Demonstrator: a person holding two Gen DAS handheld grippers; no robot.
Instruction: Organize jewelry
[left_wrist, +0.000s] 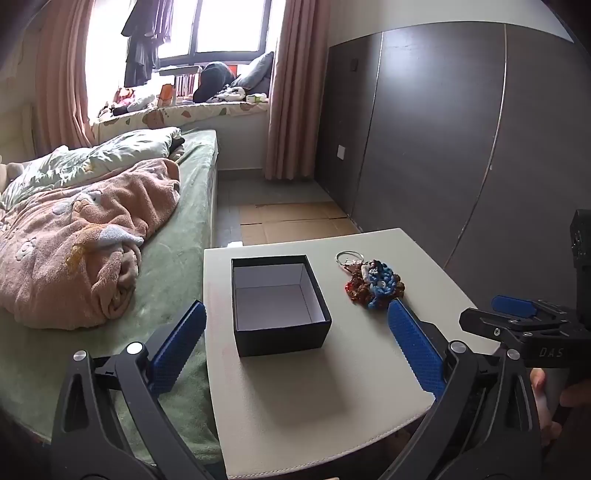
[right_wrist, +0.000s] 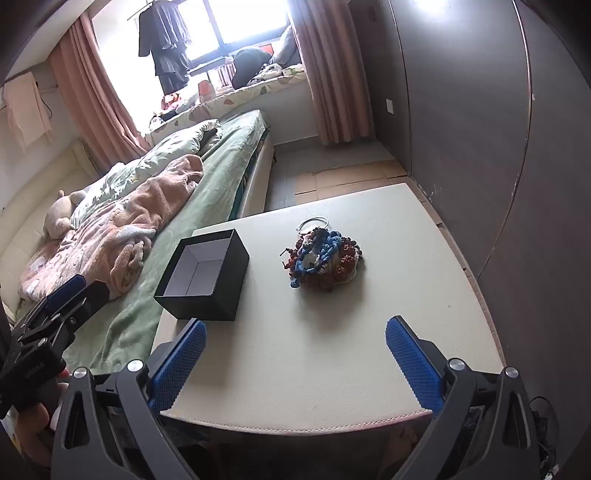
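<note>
A black open box (left_wrist: 279, 304) with a white, empty inside stands on a cream table (left_wrist: 314, 398). To its right lies a heap of jewelry (left_wrist: 375, 283): blue and red-brown beaded strands with a silver ring at the far end. My left gripper (left_wrist: 295, 321) is open, its blue pads on either side of the box, above the table's near part. In the right wrist view the box (right_wrist: 205, 275) is at the left and the jewelry heap (right_wrist: 321, 260) is straight ahead. My right gripper (right_wrist: 295, 339) is open and empty, short of the heap.
A bed (left_wrist: 110, 229) with a green sheet and a pink blanket borders the table's left side. A dark wardrobe wall (left_wrist: 461, 147) stands on the right. Flattened cardboard (left_wrist: 291, 221) lies on the floor beyond the table.
</note>
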